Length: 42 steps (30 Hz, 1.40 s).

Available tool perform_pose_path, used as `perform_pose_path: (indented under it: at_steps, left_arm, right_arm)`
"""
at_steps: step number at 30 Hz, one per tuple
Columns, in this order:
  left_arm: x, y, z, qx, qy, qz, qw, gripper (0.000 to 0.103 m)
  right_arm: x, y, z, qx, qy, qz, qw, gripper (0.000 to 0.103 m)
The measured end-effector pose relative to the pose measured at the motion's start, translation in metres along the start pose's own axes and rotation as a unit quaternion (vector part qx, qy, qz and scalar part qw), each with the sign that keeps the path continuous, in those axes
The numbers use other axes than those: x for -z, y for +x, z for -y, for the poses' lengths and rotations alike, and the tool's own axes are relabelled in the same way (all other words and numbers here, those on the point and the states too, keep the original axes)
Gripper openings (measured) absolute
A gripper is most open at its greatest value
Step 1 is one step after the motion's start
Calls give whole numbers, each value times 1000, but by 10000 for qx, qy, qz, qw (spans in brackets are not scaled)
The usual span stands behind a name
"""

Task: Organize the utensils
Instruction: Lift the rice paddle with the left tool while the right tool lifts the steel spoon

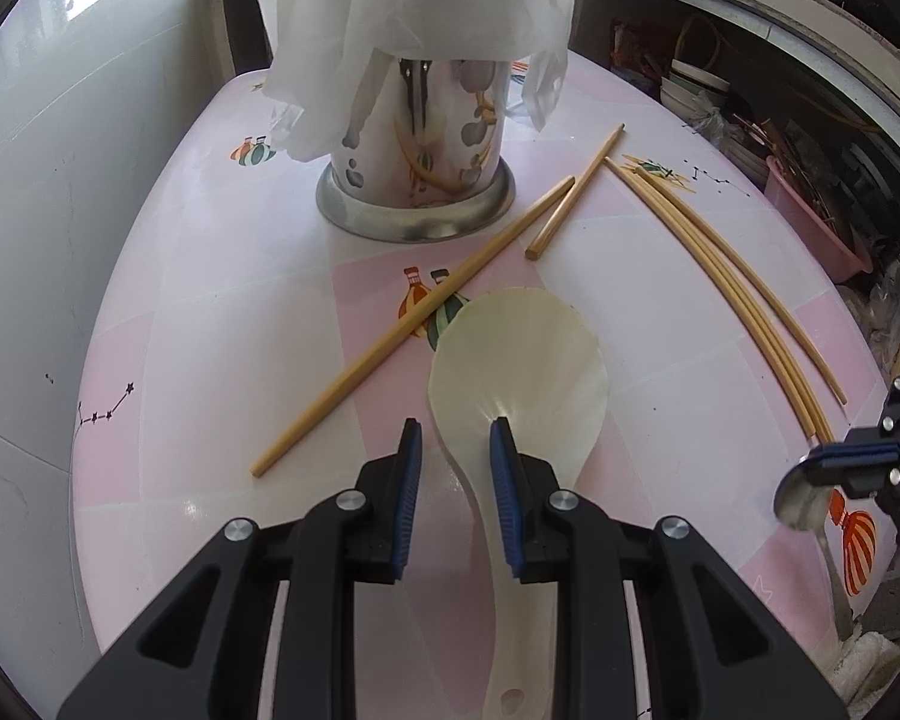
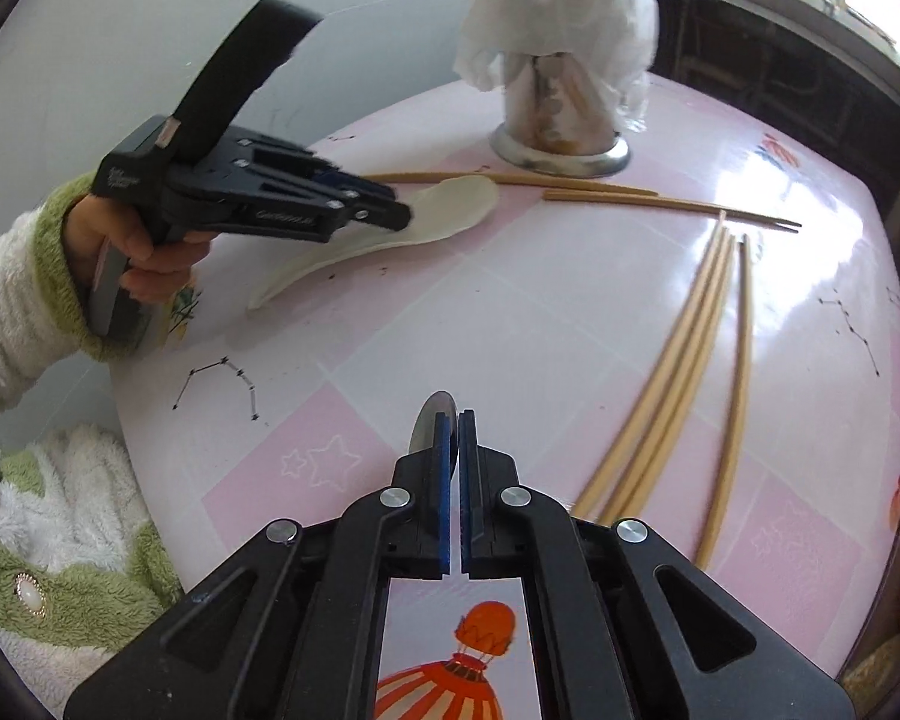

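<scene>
A cream rice paddle (image 1: pixel 519 360) lies on the pink table; it also shows in the right wrist view (image 2: pixel 426 216). My left gripper (image 1: pixel 455 432) is open, its fingers either side of the paddle's neck. My right gripper (image 2: pixel 457 420) is shut on a metal spoon (image 2: pixel 429 426), also seen in the left wrist view (image 1: pixel 801 495). A steel utensil holder (image 1: pixel 417 150) with white plastic draped over it stands at the back. Two brown chopsticks (image 1: pixel 414 330) lie crossed near it. Several pale chopsticks (image 1: pixel 744 288) lie to the right.
The round table (image 1: pixel 210 360) has a pink patterned cover and stands against a grey wall (image 1: pixel 42 210) at left. Cluttered shelves with bowls and a pink basin (image 1: pixel 810 216) are beyond the right edge.
</scene>
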<state>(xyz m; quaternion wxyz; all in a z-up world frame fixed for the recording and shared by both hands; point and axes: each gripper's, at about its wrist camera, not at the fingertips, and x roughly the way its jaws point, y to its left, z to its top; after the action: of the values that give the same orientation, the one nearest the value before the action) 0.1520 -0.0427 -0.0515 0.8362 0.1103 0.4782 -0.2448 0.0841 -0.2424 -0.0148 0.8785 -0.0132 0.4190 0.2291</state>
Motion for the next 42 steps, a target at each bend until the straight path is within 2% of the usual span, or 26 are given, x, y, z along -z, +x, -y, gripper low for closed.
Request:
perform_pose_path:
  at_steps: [4, 10, 15, 17, 19, 22, 24, 28, 33, 36, 42]
  left_arm:
    - [10, -6, 4, -112, -136, -42, 9998, 18]
    - [31, -19, 7, -347, -560, -185, 9977, 18]
    - [38, -29, 5, -236, -869, -527, 9945, 19]
    - [35, -35, 0, -108, -942, -541, 9940, 22]
    - [28, -42, -1, -100, -808, -461, 9956, 37]
    - [14, -43, 0, 160, -458, -508, 9975, 47]
    - [4, -35, 0, 353, -246, -587, 9973, 49]
    - [-11, -19, 3, 297, 256, -587, 9975, 49]
    - [-17, -3, 14, 169, 937, -582, 9938, 49]
    - [-16, 5, 18, 155, 1108, -661, 9915, 49]
    - [-16, 9, 21, 316, 1220, -800, 9888, 41]
  right_arm:
    - [1, -7, 20, 160, 611, 234, 9977, 0]
    - [5, -10, 34, 116, 1188, 590, 9911, 0]
    - [3, -7, 35, -38, 1267, 700, 9895, 0]
    - [2, -7, 35, -83, 1263, 713, 9894, 0]
    - [1, -6, 36, -141, 1272, 737, 9890, 0]
    - [0, -4, 36, -193, 1270, 753, 9888, 0]
    - [0, -3, 35, -218, 1286, 754, 9886, 0]
    - [0, -1, 36, -270, 1313, 747, 9882, 0]
    - [-2, 1, 39, -301, 1345, 750, 9876, 0]
    - [-2, 2, 40, -324, 1368, 748, 9872, 0]
    - [-2, 2, 40, -362, 1383, 756, 9868, 0]
